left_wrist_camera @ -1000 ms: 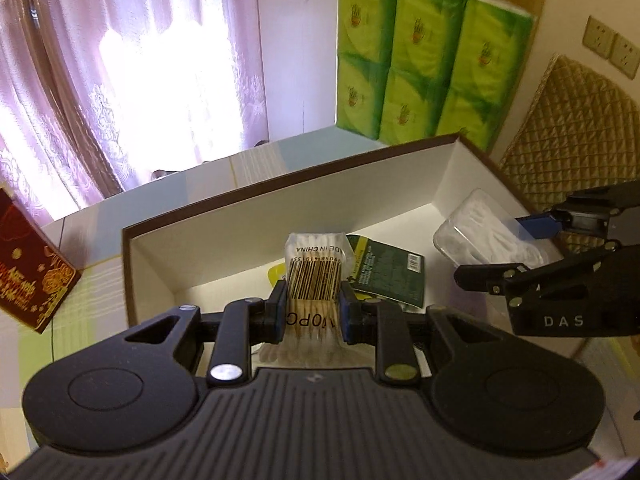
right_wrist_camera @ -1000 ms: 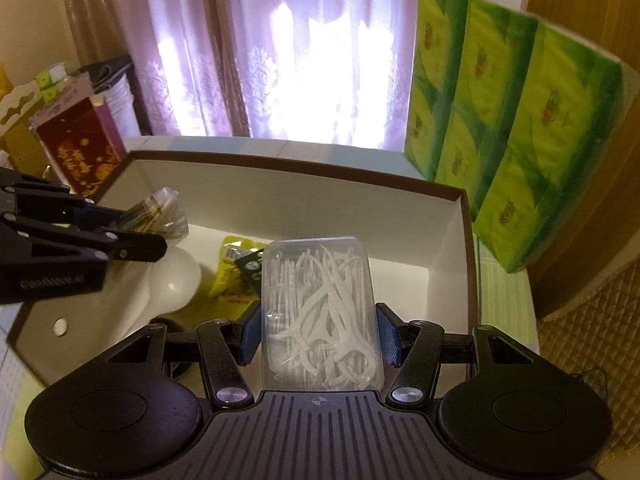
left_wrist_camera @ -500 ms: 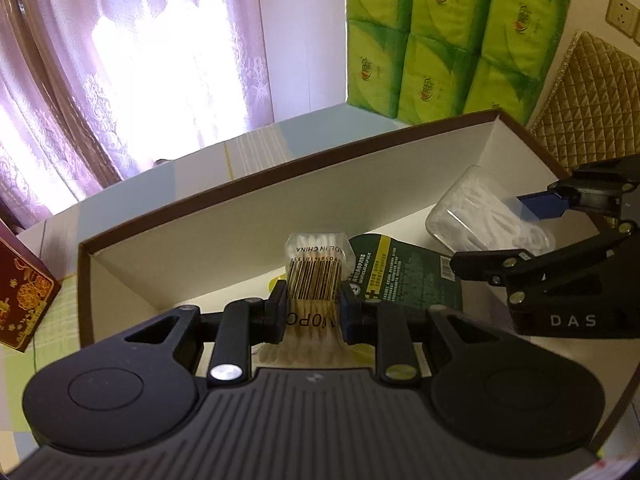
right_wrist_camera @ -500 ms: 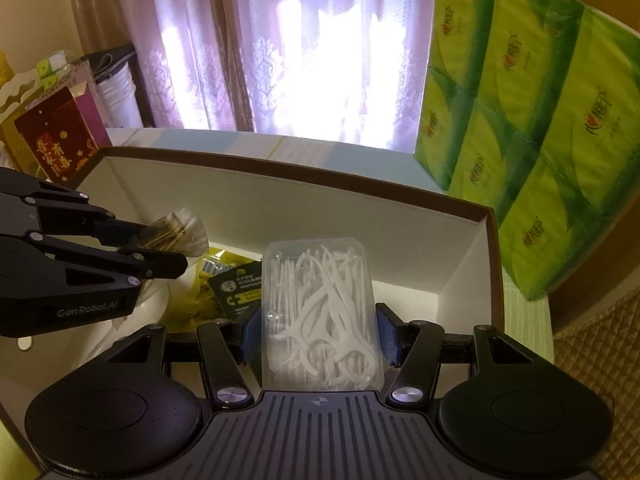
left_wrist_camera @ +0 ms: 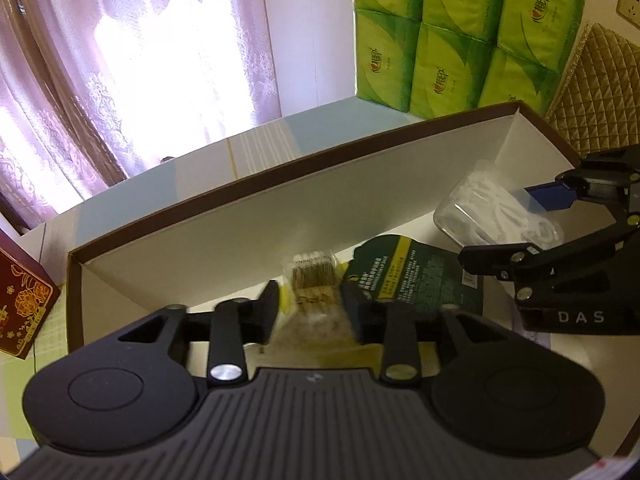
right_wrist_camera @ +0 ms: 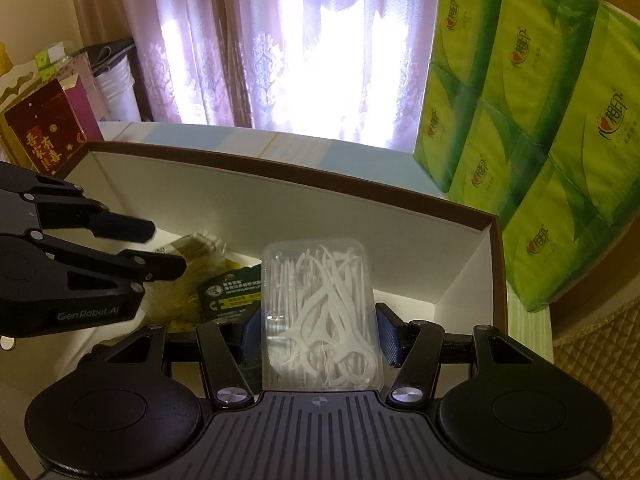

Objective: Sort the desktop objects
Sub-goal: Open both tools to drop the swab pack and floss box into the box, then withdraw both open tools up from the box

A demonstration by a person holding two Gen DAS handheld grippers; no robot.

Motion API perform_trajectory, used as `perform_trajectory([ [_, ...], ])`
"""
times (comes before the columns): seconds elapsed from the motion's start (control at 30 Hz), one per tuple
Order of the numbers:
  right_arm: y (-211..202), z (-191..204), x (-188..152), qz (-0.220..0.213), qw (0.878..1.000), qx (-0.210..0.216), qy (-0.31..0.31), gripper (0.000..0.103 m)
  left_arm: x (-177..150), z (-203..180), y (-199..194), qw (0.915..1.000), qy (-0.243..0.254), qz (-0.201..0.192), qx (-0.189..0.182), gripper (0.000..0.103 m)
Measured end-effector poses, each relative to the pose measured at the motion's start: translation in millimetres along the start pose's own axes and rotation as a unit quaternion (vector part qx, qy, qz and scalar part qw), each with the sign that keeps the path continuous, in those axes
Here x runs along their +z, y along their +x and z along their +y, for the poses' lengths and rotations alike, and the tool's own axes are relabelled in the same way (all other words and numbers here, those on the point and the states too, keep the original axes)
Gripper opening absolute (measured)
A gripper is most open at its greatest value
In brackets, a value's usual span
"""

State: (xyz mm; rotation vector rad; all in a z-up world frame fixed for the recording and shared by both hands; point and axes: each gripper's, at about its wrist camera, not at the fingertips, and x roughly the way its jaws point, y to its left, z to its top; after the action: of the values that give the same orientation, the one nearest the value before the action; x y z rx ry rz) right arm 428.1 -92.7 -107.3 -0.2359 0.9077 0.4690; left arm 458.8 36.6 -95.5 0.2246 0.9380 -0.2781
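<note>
A white cardboard box with a brown rim fills both views. My left gripper hangs over its left half, open. The clear pack of cotton swabs is blurred and loose between and below the fingers. It is over a yellow packet and beside a dark green card pack on the box floor. My right gripper is shut on a clear box of white floss picks, held above the box's right half.
Stacked green tissue packs stand behind the box at the right. A red gift box stands to the left. Purple curtains hang behind. A gold quilted cushion is at the far right.
My left gripper has opened and let go of the cotton swab pack, which is dropping into the box. Both grippers have moved further in over the box. The right still holds the floss picks.
</note>
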Motion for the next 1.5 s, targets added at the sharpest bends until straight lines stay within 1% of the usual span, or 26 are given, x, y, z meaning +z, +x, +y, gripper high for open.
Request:
perform_trajectory([
  [0.17, -3, 0, 2, -0.015, 1.0, -0.003, -0.003, 0.055, -1, 2, -3, 1.0, 0.006, -0.005, 0.005, 0.042],
  [0.23, -7, -1, 4, -0.019, 1.0, 0.003, 0.002, 0.056, -1, 2, -5, 0.9999, 0.007, -0.004, 0.007, 0.043],
  [0.27, -9, -1, 4, -0.022, 1.0, 0.006, 0.003, 0.06, -1, 3, -6, 0.9999, 0.007, -0.004, 0.008, 0.046],
  [0.3, -11, 0, 5, -0.026, 1.0, 0.006, 0.003, 0.067, -1, 3, -6, 0.9999, 0.007, -0.004, 0.009, 0.048],
  [0.37, -15, 3, 6, -0.034, 0.999, 0.005, -0.002, 0.071, -2, 3, -8, 0.9999, 0.006, -0.005, 0.009, 0.049],
  [0.47, -19, 6, 7, -0.036, 0.999, 0.008, -0.008, 0.073, -2, 3, -10, 0.9999, 0.006, -0.005, 0.011, 0.053],
  [0.63, -25, 10, 7, -0.04, 0.999, 0.009, -0.011, 0.074, -3, 3, -18, 0.9999, 0.003, -0.008, 0.013, 0.055],
  [0.73, -30, 12, 6, -0.042, 0.999, 0.008, -0.015, 0.076, -4, 4, -24, 0.9998, 0.002, -0.012, 0.016, 0.06],
  [0.83, -36, 15, 4, -0.043, 0.999, 0.008, -0.019, 0.08, -4, 5, -31, 0.9998, 0.0, -0.015, 0.015, 0.061],
  [0.93, -43, 17, 2, -0.045, 0.999, 0.01, -0.019, 0.087, -6, 5, -38, 0.9997, -0.004, -0.018, 0.016, 0.068],
  [1.0, -49, 19, 0, -0.049, 0.999, 0.008, -0.019, 0.095, -7, 5, -44, 0.9996, -0.008, -0.02, 0.019, 0.077],
  [1.03, -52, 20, 0, -0.051, 0.999, 0.008, -0.018, 0.097, -7, 5, -46, 0.9995, -0.01, -0.021, 0.02, 0.078],
  [1.1, -59, 22, -2, -0.055, 0.998, 0.011, -0.019, 0.101, -9, 5, -52, 0.9995, -0.014, -0.024, 0.018, 0.087],
  [1.17, -67, 25, -5, -0.059, 0.998, 0.012, -0.02, 0.101, -10, 6, -59, 0.9992, -0.019, -0.03, 0.02, 0.089],
  [1.27, -79, 29, -9, -0.067, 0.997, 0.01, -0.023, 0.101, -12, 6, -73, 0.9988, -0.026, -0.037, 0.019, 0.09],
  [1.33, -87, 31, -13, -0.071, 0.997, 0.007, -0.021, 0.101, -14, 6, -83, 0.9984, -0.032, -0.044, 0.018, 0.094],
  [1.5, -110, 31, -23, -0.079, 0.997, 0.009, -0.009, 0.101, -23, 4, -113, 0.9968, -0.044, -0.066, 0.011, 0.096],
])
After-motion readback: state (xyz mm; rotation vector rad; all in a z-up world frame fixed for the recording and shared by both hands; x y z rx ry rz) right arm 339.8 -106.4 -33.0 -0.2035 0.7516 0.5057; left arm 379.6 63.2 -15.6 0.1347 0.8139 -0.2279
